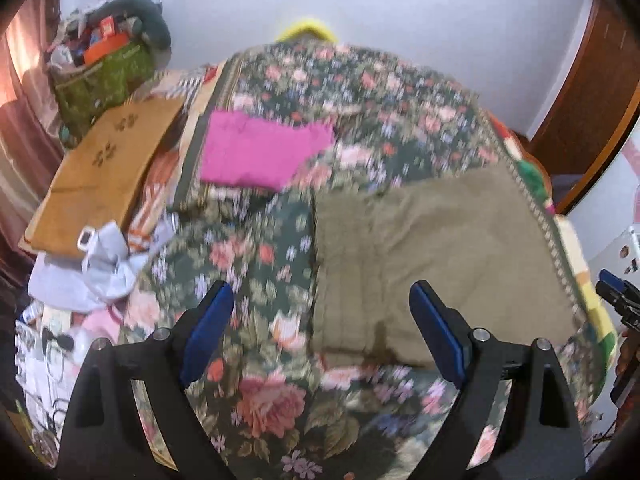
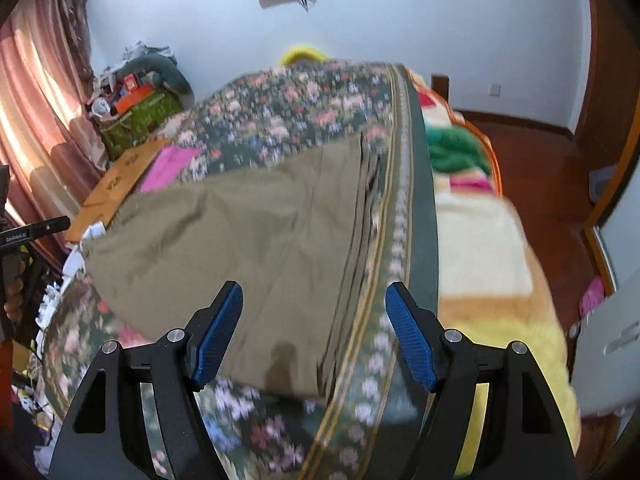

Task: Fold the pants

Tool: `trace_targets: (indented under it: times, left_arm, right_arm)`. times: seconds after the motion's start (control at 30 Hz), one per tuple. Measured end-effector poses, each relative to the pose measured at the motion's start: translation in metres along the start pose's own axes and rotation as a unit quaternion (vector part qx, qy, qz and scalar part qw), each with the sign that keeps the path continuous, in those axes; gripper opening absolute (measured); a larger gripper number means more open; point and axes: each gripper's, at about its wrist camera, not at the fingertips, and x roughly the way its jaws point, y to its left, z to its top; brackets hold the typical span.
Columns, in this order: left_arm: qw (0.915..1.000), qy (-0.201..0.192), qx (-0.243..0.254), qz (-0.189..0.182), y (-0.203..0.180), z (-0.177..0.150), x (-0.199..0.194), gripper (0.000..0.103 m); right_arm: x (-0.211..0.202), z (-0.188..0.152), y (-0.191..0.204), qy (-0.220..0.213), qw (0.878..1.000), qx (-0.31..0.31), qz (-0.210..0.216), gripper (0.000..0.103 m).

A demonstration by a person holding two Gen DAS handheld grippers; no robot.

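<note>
Olive-brown pants [image 1: 432,264] lie folded flat in a rough rectangle on the floral bedspread [image 1: 256,264]; they also show in the right wrist view [image 2: 248,240]. My left gripper [image 1: 322,300] is open and empty, held above the bed, with its right finger over the pants' near left edge. My right gripper [image 2: 314,304] is open and empty above the pants' near right part, close to the bedspread's striped border [image 2: 400,240]. The right gripper's tip shows at the far right of the left wrist view [image 1: 616,292].
A folded magenta garment [image 1: 260,152] lies on the bedspread beyond the pants. A brown board [image 1: 108,168], white cloth [image 1: 104,264] and a green bag [image 1: 100,80] are on the left. A yellow blanket [image 2: 480,248] and wooden floor [image 2: 540,168] are on the right.
</note>
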Motion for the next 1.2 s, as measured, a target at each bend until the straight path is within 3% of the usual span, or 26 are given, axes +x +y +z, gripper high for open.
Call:
trace_targets:
  times: [0.13, 0.3, 0.6, 0.9, 1.2]
  left_arm:
    - [0.9997, -0.021, 0.001, -0.010, -0.005, 0.025, -0.004, 0.092]
    - [0.9998, -0.019, 0.006, -0.006, -0.011, 0.048, 0.013, 0.092]
    - [0.9998, 0.000, 0.021, -0.006, -0.019, 0.086, 0.066, 0.092]
    - [0.9980, 0.056, 0.027, 0.007, -0.015, 0.089, 0.140, 0.092]
    - [0.9947, 0.103, 0.007, -0.001, -0.007, 0.075, 0.179, 0.092]
  right_arm:
    - [0.001, 0.020, 0.002, -0.022, 1.000, -0.011, 0.001, 0.071]
    - [0.016, 0.046, 0.002, -0.036, 0.999, -0.025, 0.001, 0.071]
    - [0.070, 0.084, -0.010, -0.016, 0.999, -0.044, -0.003, 0.071]
    - [0.143, 0.115, -0.033, 0.009, 0.998, -0.057, -0.009, 0.070]
    - [0.211, 0.145, -0.059, 0.043, 0.998, -0.044, -0.011, 0.070]
